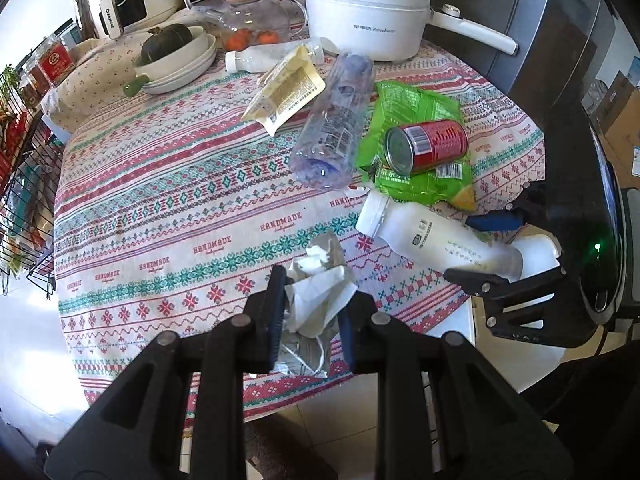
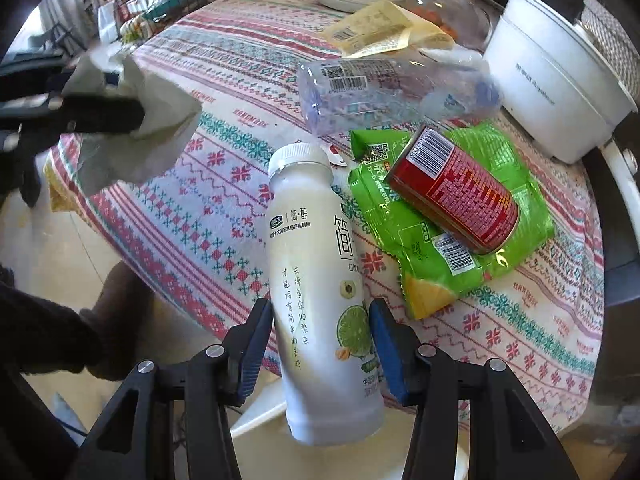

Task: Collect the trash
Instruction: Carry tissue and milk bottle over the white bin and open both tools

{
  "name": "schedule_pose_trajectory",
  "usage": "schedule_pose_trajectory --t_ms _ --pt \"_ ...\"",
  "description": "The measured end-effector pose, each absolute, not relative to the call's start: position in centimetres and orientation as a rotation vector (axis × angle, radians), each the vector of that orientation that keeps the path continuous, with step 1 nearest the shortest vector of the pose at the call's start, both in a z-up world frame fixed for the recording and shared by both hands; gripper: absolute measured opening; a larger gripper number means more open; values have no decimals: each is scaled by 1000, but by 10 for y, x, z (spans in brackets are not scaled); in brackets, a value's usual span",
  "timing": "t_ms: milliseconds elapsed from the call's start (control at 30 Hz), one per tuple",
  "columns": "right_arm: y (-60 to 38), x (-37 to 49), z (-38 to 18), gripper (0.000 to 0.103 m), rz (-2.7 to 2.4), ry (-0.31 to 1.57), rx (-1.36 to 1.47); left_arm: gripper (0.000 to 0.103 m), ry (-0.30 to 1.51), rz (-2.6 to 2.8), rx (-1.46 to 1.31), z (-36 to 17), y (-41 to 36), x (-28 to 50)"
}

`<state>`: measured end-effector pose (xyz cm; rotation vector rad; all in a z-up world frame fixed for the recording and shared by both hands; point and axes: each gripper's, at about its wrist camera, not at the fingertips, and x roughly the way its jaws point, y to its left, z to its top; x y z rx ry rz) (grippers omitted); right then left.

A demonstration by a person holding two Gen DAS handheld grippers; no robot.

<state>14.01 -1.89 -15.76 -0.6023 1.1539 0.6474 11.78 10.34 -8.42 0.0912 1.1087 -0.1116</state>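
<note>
My left gripper point(image 1: 316, 304) is shut on a crumpled white tissue point(image 1: 320, 280) near the table's front edge; the tissue point(image 2: 160, 120) also shows at the left of the right wrist view. A white yogurt bottle point(image 2: 316, 240) lies on its side, its base past the table edge, and my right gripper point(image 2: 320, 320) is shut on its lower body, both blue pads against it. Beside it a red can point(image 2: 456, 196) lies on a green wrapper point(image 2: 500, 156). Farther back lie a clear plastic bottle point(image 1: 332, 124), a yellow packet point(image 1: 286, 88) and a small white bottle point(image 1: 256, 60).
The round table point(image 1: 160, 184) has a patterned cloth. At the back stand a white electric pot point(image 1: 360, 12), a glass teapot point(image 1: 256, 20) and stacked dishes with a dark squash point(image 1: 176, 52). A wire rack point(image 1: 24, 160) stands at the left. Tiled floor lies below the table edge.
</note>
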Motion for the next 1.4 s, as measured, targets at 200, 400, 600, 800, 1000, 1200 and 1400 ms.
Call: schedule_pose_trajectory --t_ms 200,400,600,800,1000,1200,1400 --pt "-15 135 -158 50 655 1128 -611 26 1110 -93 102 -87 103 118" --pt "-28 120 -133 49 696 1102 -560 26 1078 -108 106 -75 92 110" --pt "-69 107 -109 49 683 1123 -445 26 1062 -163 135 -69 66 101" --pt "-129 91 -91 48 630 1149 -343 26 1055 -244 137 -61 35 93" --pt "-181 75 -92 48 553 1204 -286 26 1088 -387 132 -71 -13 83" --pt "-219 70 -121 49 458 1330 -265 26 1156 -517 151 -100 -60 74" --pt "-236 75 -145 49 409 1410 -272 26 1238 -569 175 -136 -90 72"
